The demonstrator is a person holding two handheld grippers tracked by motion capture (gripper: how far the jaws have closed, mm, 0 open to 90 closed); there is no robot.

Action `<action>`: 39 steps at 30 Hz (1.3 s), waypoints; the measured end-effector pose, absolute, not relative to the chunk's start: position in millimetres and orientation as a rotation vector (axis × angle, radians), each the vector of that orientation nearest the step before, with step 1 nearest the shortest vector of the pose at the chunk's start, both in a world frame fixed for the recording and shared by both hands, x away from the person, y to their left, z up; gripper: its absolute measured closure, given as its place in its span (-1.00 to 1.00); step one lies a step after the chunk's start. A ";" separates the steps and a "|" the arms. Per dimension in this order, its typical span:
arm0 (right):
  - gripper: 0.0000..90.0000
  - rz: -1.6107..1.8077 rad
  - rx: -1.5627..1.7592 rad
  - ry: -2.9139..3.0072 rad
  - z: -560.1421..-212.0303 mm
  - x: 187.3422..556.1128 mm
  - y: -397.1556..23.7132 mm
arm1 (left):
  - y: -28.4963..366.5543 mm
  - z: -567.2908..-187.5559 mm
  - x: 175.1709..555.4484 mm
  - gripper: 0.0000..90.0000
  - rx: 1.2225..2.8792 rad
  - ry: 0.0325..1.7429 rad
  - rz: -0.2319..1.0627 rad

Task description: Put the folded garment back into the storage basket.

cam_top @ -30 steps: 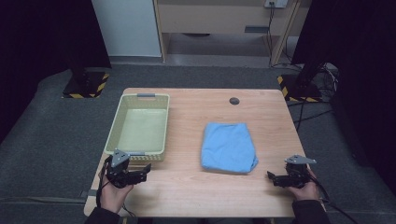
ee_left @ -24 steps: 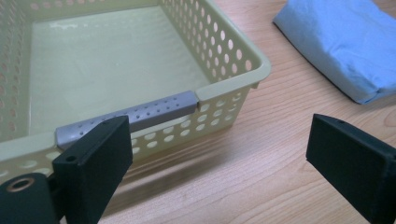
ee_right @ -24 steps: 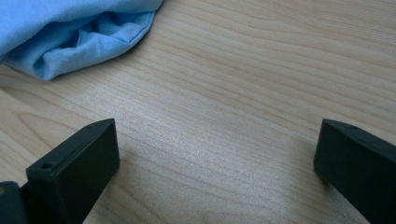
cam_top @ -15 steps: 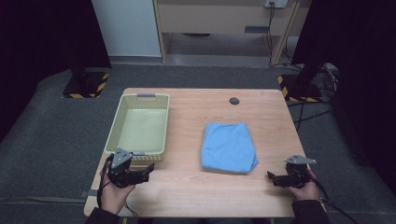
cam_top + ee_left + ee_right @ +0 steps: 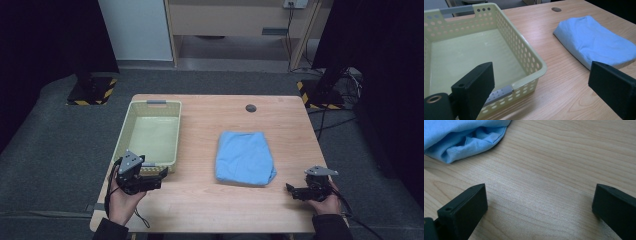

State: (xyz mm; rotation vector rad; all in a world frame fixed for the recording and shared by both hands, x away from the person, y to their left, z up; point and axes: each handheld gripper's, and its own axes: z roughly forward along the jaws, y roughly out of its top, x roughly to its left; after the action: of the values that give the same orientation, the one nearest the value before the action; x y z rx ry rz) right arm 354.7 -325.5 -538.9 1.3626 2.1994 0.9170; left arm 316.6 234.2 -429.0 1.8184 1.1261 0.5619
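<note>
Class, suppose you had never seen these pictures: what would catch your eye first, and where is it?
The folded blue cloth lies mid-table, right of centre. Left of it stands an empty pale-yellow perforated basket. At the near edge, the left gripper sits beside the basket's near corner and the right gripper near the cloth, both open, holding nothing.

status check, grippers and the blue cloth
Left gripper open, near pale yellow plastic basket. Right gripper open, empty. Folded blue cloth flat on table, untouched. Nothing blocking.

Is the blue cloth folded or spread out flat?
Folded. The blue cloth lies as a compact, thick rectangle on the table, and the right gripper view shows layered folds at its corner.
</note>
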 end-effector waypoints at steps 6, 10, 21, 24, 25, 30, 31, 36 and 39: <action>-1.00 0.915 1.361 2.199 -538.9 355.4 -325.4 | 228.3 -423.5 323.9 -0.86 1.824 1.103 0.553; -1.00 0.915 1.361 2.199 -538.9 355.4 -325.4 | 222.6 -422.4 327.2 -0.86 1.837 1.085 0.543; -1.00 0.916 1.362 2.199 -538.9 355.4 -325.4 | 212.0 -419.6 339.8 -0.86 1.847 1.055 0.519; -1.00 0.915 1.361 2.199 -538.9 355.4 -325.4 | 208.7 -418.5 343.2 -0.86 1.850 1.048 0.516; -1.00 0.915 1.361 2.199 -538.9 355.4 -325.4 | 207.2 -417.8 344.5 -0.86 1.852 1.043 0.515; -1.00 0.915 1.363 2.196 -539.0 355.7 -325.2 | 199.4 -414.7 349.5 -0.86 1.858 1.028 0.513; -0.99 0.916 1.365 2.196 -539.0 355.8 -325.1 | 196.8 -414.1 350.8 -0.86 1.859 1.023 0.509; -0.99 0.915 1.365 2.196 -539.0 355.8 -325.0 | 187.1 -412.1 356.9 -0.86 1.863 1.010 0.494; -0.99 0.915 1.365 2.196 -539.0 355.8 -325.1 | 179.2 -412.1 361.8 -0.86 1.875 0.997 0.488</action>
State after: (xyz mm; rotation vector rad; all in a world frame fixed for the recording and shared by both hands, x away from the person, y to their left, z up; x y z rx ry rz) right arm 355.8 -325.1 -539.0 1.3646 2.1957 0.9153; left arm 361.8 179.2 -412.1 1.8746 0.9975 0.4881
